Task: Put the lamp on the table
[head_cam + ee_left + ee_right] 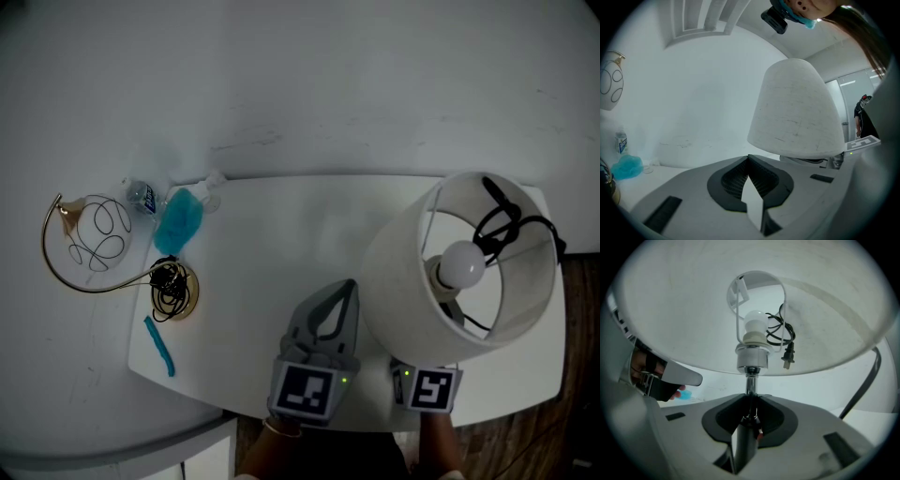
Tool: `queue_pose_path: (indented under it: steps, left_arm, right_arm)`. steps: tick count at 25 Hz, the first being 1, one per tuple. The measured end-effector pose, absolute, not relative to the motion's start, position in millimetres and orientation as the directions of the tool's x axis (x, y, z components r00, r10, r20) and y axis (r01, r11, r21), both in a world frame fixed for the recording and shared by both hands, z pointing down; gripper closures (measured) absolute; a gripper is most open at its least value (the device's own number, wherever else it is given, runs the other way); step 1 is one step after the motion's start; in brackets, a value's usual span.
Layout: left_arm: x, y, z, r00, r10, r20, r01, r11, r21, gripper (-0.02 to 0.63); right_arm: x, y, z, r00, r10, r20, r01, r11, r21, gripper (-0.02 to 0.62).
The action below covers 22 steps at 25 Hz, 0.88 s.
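One white-shaded lamp (403, 272) with chrome stem, one bulb (464, 265) and one bundled black cord (497, 230) is held over the white table's (272, 234) right end. Right gripper (750, 401) clamps the stem. Left gripper (349, 286) is closed on nothing, just beside the shade.

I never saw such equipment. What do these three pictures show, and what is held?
A person holds a hand-held gripper in each hand. One picture comes from a camera on the person's head, looking down at a white table; the other two from cameras on the hand-held grippers. The right hand-held gripper is shut on the stem of the lamp, under the shade. The left hand-held gripper is shut and empty. At the table's left are a gold stand, blue sponge, bottle and blue strip.
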<state>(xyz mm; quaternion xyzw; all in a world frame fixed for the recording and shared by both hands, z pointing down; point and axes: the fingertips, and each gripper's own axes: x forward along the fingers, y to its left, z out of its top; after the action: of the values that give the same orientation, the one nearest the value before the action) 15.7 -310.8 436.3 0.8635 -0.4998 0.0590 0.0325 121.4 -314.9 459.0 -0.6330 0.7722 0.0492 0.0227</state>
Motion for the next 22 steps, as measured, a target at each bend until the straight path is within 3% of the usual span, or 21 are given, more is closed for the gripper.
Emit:
queue_pose_path:
  steps: [22]
  left_arm:
    - [19.9,-311.4,438.9,0.501,-0.852,0.152,-0.862,-0.506,0.009,0.612]
  right_arm:
    - [121.1,-312.4,459.5,-0.177,-0.981,-0.083,-0.984,0.174,0.040,0.509]
